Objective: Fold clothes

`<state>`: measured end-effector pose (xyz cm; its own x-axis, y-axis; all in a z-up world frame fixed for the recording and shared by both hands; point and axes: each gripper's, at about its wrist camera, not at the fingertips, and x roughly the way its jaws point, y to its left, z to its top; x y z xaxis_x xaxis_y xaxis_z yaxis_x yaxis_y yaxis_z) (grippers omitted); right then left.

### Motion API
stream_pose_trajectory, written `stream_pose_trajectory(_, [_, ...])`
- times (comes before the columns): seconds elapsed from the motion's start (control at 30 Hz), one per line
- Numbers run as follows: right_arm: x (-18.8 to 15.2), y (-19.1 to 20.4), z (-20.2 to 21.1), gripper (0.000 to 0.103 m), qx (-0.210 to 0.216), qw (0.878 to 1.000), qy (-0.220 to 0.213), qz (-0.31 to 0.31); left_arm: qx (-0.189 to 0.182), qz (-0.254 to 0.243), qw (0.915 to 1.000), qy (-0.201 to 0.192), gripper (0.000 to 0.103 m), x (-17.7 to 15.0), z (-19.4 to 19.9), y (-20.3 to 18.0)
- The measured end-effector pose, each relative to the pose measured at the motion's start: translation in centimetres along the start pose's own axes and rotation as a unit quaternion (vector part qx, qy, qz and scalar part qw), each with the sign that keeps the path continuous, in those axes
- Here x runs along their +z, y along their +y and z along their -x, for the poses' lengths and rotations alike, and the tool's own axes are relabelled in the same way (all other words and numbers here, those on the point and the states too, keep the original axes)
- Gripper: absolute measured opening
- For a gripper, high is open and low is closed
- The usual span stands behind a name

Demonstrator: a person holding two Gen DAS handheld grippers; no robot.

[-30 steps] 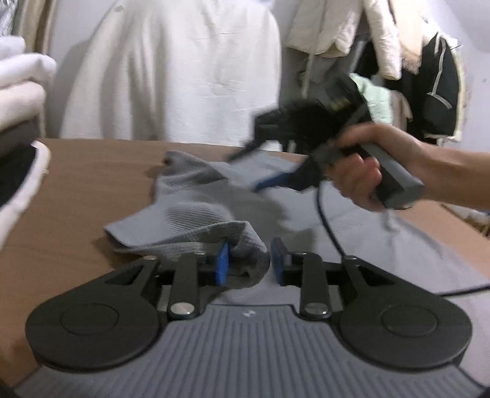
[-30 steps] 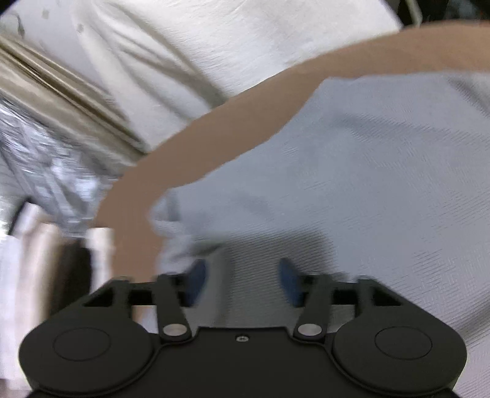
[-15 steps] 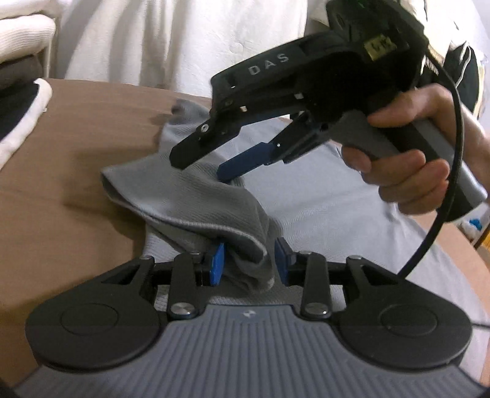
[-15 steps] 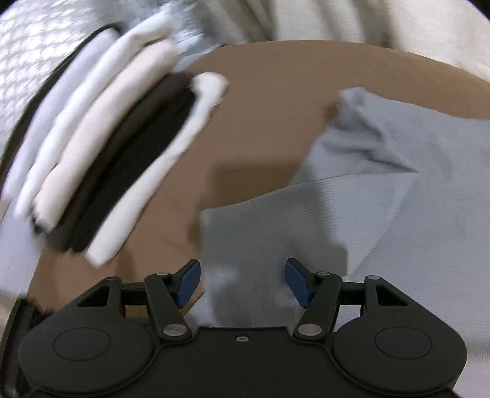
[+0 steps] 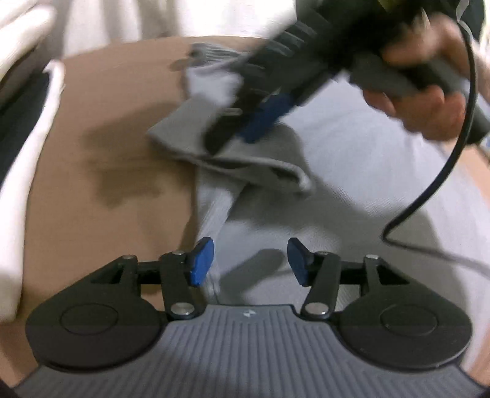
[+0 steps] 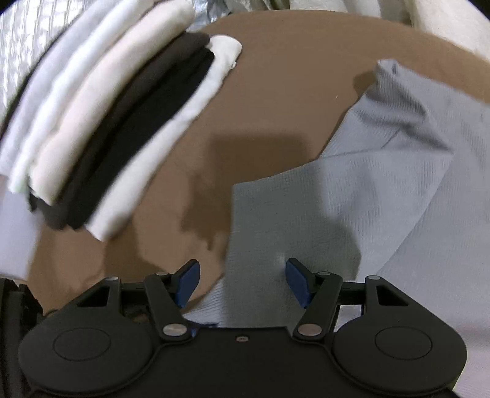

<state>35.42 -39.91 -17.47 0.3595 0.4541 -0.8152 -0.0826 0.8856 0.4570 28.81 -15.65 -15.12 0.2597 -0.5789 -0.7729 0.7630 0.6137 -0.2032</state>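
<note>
A grey shirt (image 5: 352,171) lies spread on the brown table (image 5: 107,183), with its sleeve (image 5: 245,165) folded back over the body. My left gripper (image 5: 249,260) hangs low over the shirt's left edge. Its jaws are opening, and the cloth lies under them without being pressed. My right gripper (image 5: 235,131), held by a hand (image 5: 422,101), points down at the folded sleeve from the upper right. In the right wrist view, the right gripper (image 6: 242,281) is open over the squared sleeve end (image 6: 275,220), with nothing pinched.
A stack of folded white, cream and black clothes (image 6: 122,122) sits on the table's left side, close to the sleeve. A black cable (image 5: 444,153) trails from the right gripper across the shirt. White fabric (image 5: 183,18) hangs behind the table.
The left jaws have widened and let go of the bunched grey fold, which now lies on the shirt. The right gripper has swung across the shirt to the sleeve and dipped towards it.
</note>
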Motion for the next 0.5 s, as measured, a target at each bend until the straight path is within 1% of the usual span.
stream_pose_trajectory(0.03, [-0.2, 0.1, 0.1, 0.068, -0.004, 1.000, -0.001, 0.005, -0.009, 0.016, 0.9998, -0.003, 0.055, -0.4, 0.8, 0.8])
stream_pose_trajectory(0.07, [-0.2, 0.4, 0.0, 0.068, -0.021, 1.000, -0.003, 0.019, 0.002, 0.016, 0.9998, -0.007, 0.061, -0.7, 1.2, 1.2])
stream_pose_trajectory(0.1, [-0.3, 0.7, -0.2, 0.068, -0.042, 0.998, -0.004, 0.036, 0.014, 0.014, 0.9997, -0.011, 0.065, -1.0, 1.5, 1.5])
stream_pose_trajectory(0.17, [-0.4, 1.6, -1.0, 0.068, -0.075, 0.995, -0.001, 0.067, 0.050, 0.004, 0.9987, -0.009, 0.066, -1.3, 1.2, 2.0])
stream_pose_trajectory(0.2, [-0.8, 2.1, -1.5, 0.068, -0.087, 0.992, 0.003, 0.086, 0.056, 0.011, 0.9984, -0.004, 0.066, -1.3, 0.8, 2.2])
stream_pose_trajectory(0.27, [-1.9, 3.4, -2.6, 0.073, -0.118, 0.983, 0.003, 0.138, 0.065, 0.028, 0.9975, 0.009, 0.066, -1.4, -0.1, 2.5])
stream_pose_trajectory(0.3, [-2.4, 4.0, -3.1, 0.072, -0.135, 0.976, 0.002, 0.169, 0.065, 0.036, 0.9972, 0.004, 0.066, -1.2, -0.2, 2.5])
stream_pose_trajectory(0.33, [-2.9, 4.7, -3.6, 0.070, -0.160, 0.965, -0.008, 0.206, 0.066, 0.039, 0.9970, -0.001, 0.066, -1.2, -0.2, 2.3])
stream_pose_trajectory(0.37, [-3.1, 4.7, -3.0, 0.050, -0.165, 0.965, -0.030, 0.201, 0.071, 0.037, 0.9968, -0.006, 0.066, -1.3, -0.1, 1.9])
stream_pose_trajectory(0.4, [-3.2, 4.5, -2.2, 0.020, -0.167, 0.967, -0.054, 0.187, 0.077, 0.034, 0.9964, -0.012, 0.066, -1.4, 0.1, 1.4])
stream_pose_trajectory(0.43, [-3.3, 4.3, -1.5, 0.014, -0.168, 0.967, -0.078, 0.173, 0.087, 0.029, 0.9957, -0.014, 0.066, -1.3, 0.1, 1.3])
stream_pose_trajectory(0.5, [-3.7, 2.6, 1.8, 0.013, -0.136, 0.975, -0.152, 0.091, 0.104, 0.021, 0.9942, -0.014, 0.066, -1.0, -0.3, 1.4])
